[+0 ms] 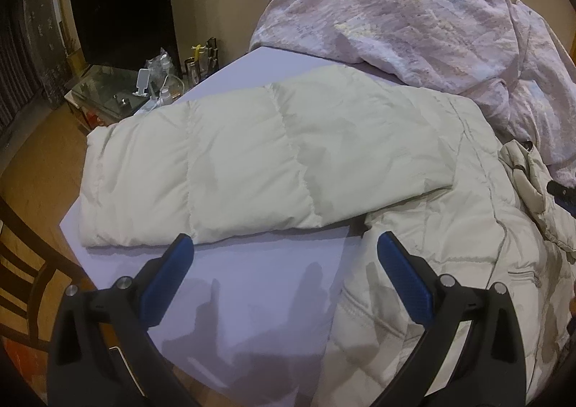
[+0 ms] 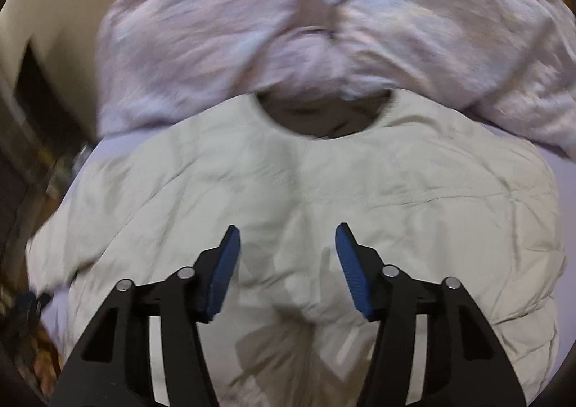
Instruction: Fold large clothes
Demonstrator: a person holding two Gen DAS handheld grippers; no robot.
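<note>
A cream quilted down jacket (image 1: 450, 245) lies on a lavender sheet (image 1: 252, 299). Its sleeve (image 1: 234, 162) stretches flat to the left across the bed. My left gripper (image 1: 284, 245) is open and empty, hovering just in front of the sleeve's near edge, with the jacket body at its right. In the right wrist view the jacket (image 2: 396, 191) lies spread with its round neck opening (image 2: 324, 115) at the far side. My right gripper (image 2: 288, 238) is open and empty above the jacket's middle. That view is blurred by motion.
A crumpled pink quilt (image 1: 414, 11) is heaped at the back of the bed, also in the right wrist view (image 2: 288, 29). A cluttered glass side table (image 1: 118, 90) and a dark screen (image 1: 122, 4) stand at the left. A wooden chair (image 1: 21, 263) stands at the near left.
</note>
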